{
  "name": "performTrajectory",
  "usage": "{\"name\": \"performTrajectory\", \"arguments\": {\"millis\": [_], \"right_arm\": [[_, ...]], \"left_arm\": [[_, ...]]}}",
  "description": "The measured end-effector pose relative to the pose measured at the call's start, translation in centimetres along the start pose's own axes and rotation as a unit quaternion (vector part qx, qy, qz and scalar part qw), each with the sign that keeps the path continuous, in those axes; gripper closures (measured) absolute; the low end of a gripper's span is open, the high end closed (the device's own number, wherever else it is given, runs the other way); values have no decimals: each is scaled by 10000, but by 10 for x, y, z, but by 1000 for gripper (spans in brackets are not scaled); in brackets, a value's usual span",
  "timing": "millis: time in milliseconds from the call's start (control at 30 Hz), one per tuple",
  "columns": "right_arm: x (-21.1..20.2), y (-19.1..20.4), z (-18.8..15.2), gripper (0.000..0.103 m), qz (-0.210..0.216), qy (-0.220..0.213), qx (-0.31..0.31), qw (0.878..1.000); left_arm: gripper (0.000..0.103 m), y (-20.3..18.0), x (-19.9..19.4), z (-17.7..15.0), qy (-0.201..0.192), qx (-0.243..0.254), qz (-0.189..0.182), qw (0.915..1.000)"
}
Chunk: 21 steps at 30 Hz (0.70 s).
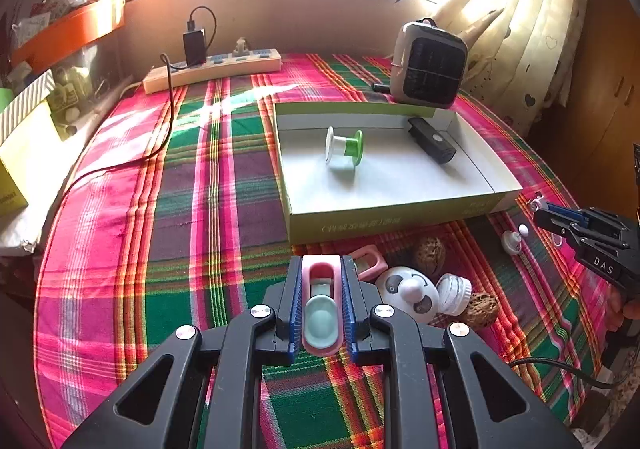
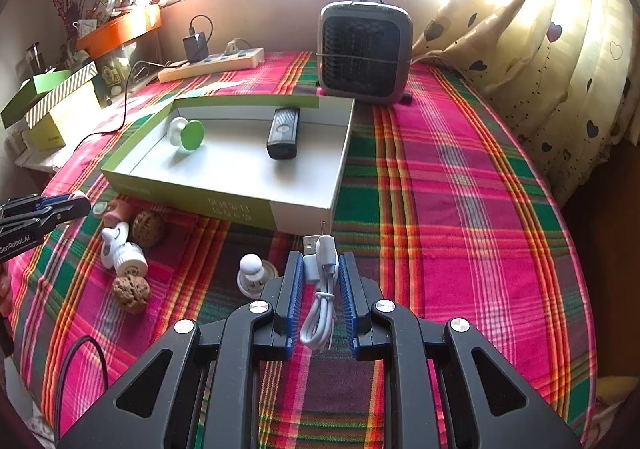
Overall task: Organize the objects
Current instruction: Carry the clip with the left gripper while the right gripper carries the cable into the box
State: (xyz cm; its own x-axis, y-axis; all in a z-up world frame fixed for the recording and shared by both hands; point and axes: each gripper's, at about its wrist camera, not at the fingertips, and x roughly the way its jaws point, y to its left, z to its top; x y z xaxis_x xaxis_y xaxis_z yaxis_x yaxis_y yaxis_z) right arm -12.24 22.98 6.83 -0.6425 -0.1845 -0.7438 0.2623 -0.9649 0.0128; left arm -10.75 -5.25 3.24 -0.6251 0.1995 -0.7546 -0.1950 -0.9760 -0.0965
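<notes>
Right, I have something clamped in each hand. My left gripper [image 1: 321,269] pinches a pink clip [image 1: 321,309] with a pale green pad along its middle, held lengthwise between the blue pads above the plaid cloth [image 1: 160,229]. My right gripper [image 2: 320,269] squeezes a coiled white cable [image 2: 320,297], its metal plug sticking out past the fingertips toward twelve o'clock.

From the left camera, the shallow box [image 1: 380,213] sits at about one o'clock, beyond the clip. Inside it lie a green and white spool [image 1: 345,147] on its side and a black stick [image 1: 432,141] toward the far right corner, well apart from each other.

Just in front of the box, at two o'clock from my left fingertips, a small heap remains on the cloth: a second pink clip [image 1: 368,261], two walnuts [image 1: 429,253], a white round toy [image 1: 408,291] and a white cap [image 1: 454,293]. A power strip [image 1: 212,69] lies at eleven o'clock, a small heater [image 1: 430,65] at one.
</notes>
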Motion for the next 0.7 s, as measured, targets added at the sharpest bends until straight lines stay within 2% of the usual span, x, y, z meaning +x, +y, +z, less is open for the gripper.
{"name": "performTrajectory", "arguments": {"millis": [433, 700], "right_arm": [[-2, 1, 27, 84, 36, -149, 8, 9999], [8, 3, 51, 84, 103, -195, 20, 9998]], "left_arm": [[87, -10, 5, 36, -143, 108, -213, 9996], [87, -14, 18, 55, -178, 165, -211, 9995]]}}
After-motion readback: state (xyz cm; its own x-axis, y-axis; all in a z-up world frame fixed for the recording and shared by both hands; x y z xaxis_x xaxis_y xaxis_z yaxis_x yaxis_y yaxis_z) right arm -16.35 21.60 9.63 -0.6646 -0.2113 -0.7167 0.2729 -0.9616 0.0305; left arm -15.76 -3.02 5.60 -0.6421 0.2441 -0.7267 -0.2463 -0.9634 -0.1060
